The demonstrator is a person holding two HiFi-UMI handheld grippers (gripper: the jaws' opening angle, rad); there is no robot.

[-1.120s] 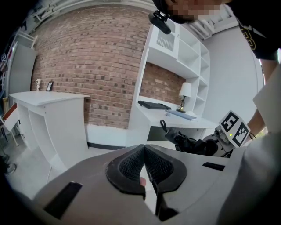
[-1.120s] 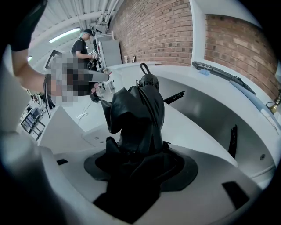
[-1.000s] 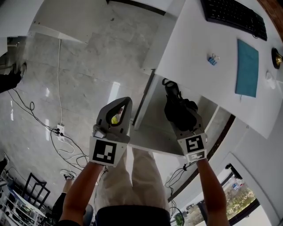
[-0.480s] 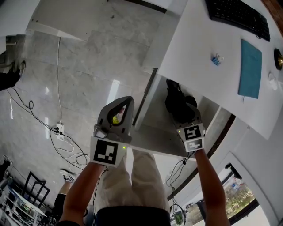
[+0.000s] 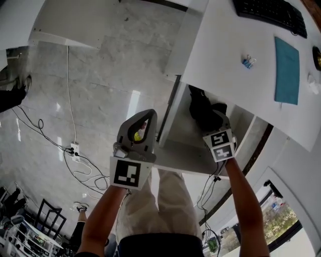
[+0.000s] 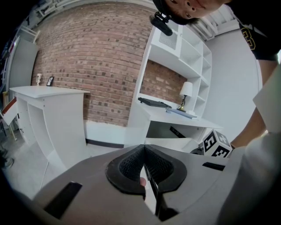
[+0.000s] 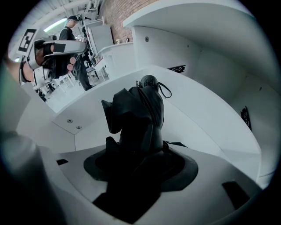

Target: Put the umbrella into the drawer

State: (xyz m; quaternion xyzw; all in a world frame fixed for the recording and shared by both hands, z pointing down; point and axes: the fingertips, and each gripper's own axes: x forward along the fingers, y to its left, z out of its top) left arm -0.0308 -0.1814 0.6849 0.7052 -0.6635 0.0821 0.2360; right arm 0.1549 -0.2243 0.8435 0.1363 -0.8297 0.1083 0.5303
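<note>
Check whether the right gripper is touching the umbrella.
Touching. In the right gripper view the right gripper has its jaws clamped around the umbrella.

White desk (image 5: 225,50) w/ keyboard (image 5: 271,15), teal pad (image 5: 287,70), binder clip (image 5: 247,62).

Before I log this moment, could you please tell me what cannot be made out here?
1. Umbrella underside, right gripper view: its own folds hide whether it touches the drawer floor.
2. Drawer back, head view: the desk covers it.
3. Keyboard, head view: cut off by the top edge.
</note>
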